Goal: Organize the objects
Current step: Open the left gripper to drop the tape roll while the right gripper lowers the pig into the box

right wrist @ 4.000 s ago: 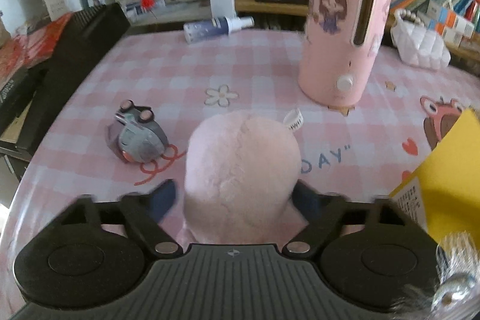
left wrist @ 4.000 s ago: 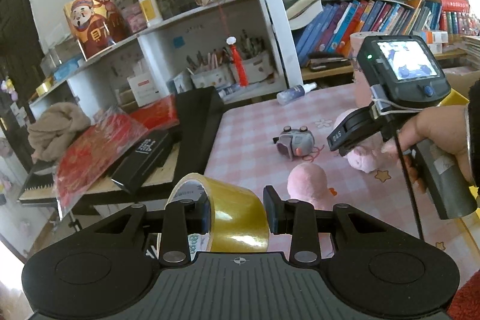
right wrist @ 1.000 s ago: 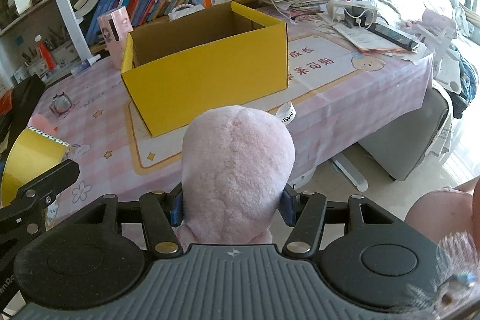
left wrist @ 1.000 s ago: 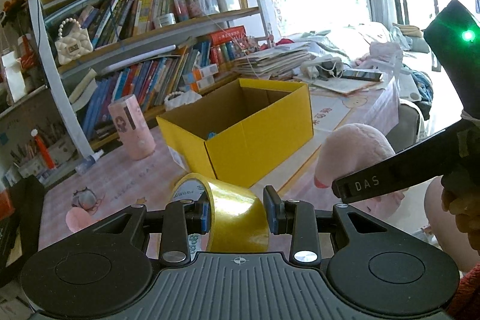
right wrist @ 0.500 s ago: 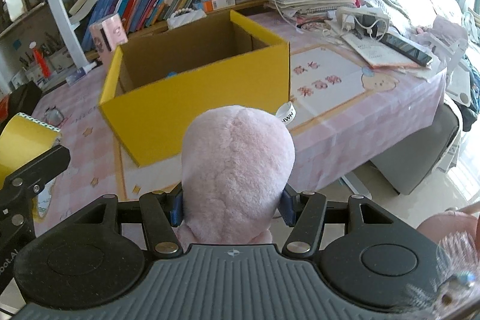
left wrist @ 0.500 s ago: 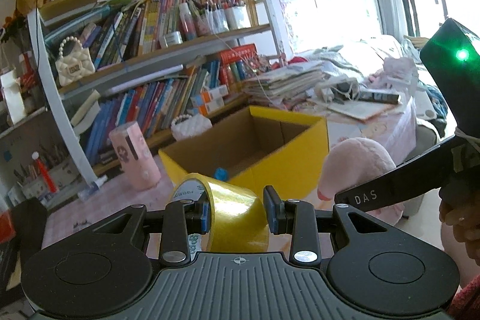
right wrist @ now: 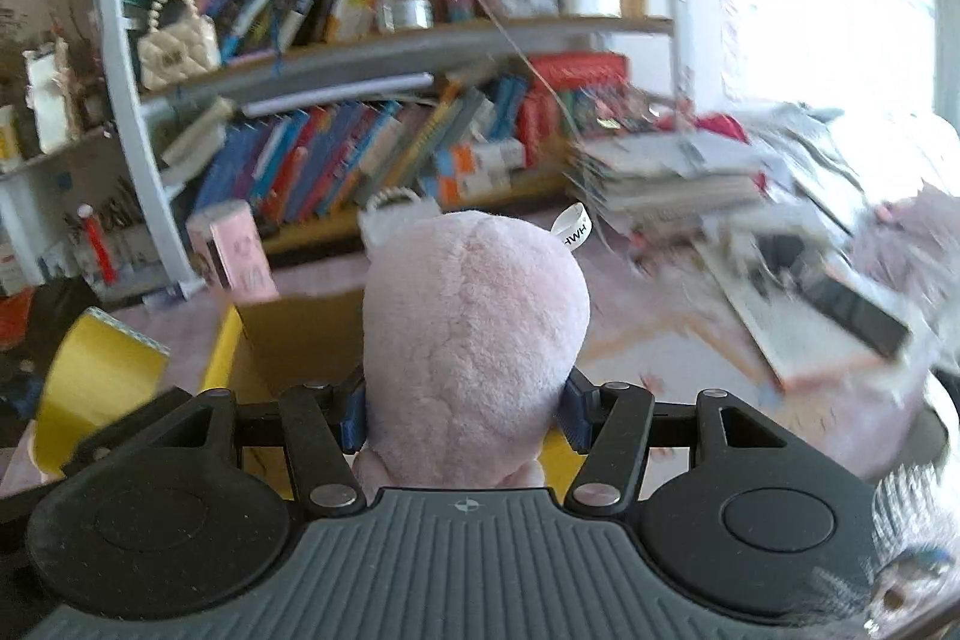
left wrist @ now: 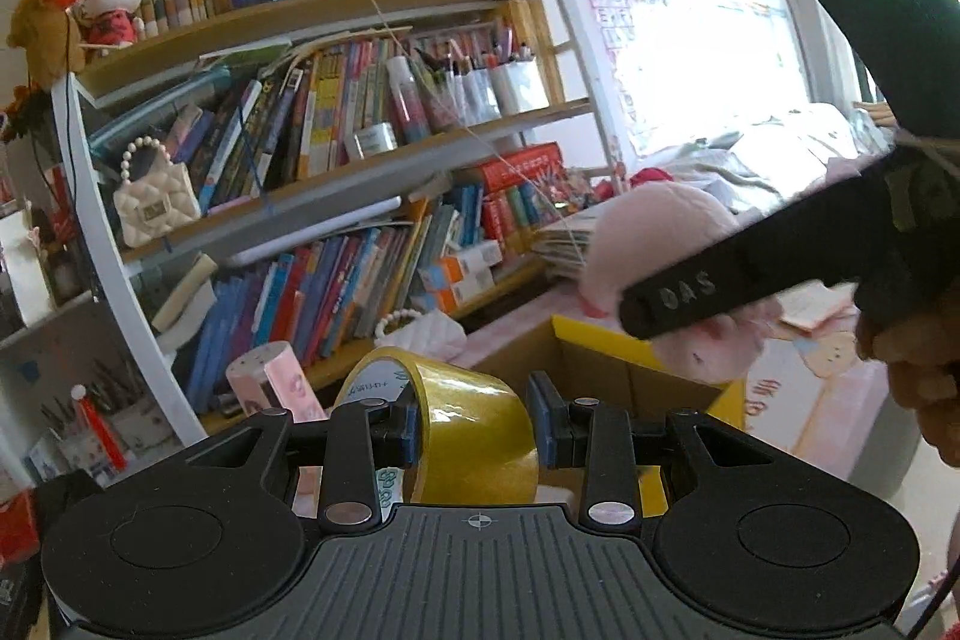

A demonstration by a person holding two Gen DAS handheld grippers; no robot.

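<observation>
My left gripper (left wrist: 477,427) is shut on a roll of yellow tape (left wrist: 468,430), held in the air near the open yellow cardboard box (left wrist: 606,364). The tape roll (right wrist: 90,376) also shows at the left edge of the right wrist view. My right gripper (right wrist: 462,412) is shut on a pink plush toy (right wrist: 474,340), with both blue pads pressed into its sides. In the left wrist view the same plush toy (left wrist: 666,232) hangs above the box's right side, gripped by the right gripper's black body. The box (right wrist: 282,334) lies just beyond and below the toy.
A tall bookshelf (left wrist: 336,184) full of books stands behind the pink checked table (right wrist: 648,328). A pink cylinder (left wrist: 270,382) stands left of the box. A white quilted bag (left wrist: 156,202) sits on a shelf. Stacked papers (right wrist: 678,178) and a remote lie at the right.
Both grippers have risen and moved in toward the yellow box, which now sits low and close in both views. The tape and the plush toy stay gripped as before.
</observation>
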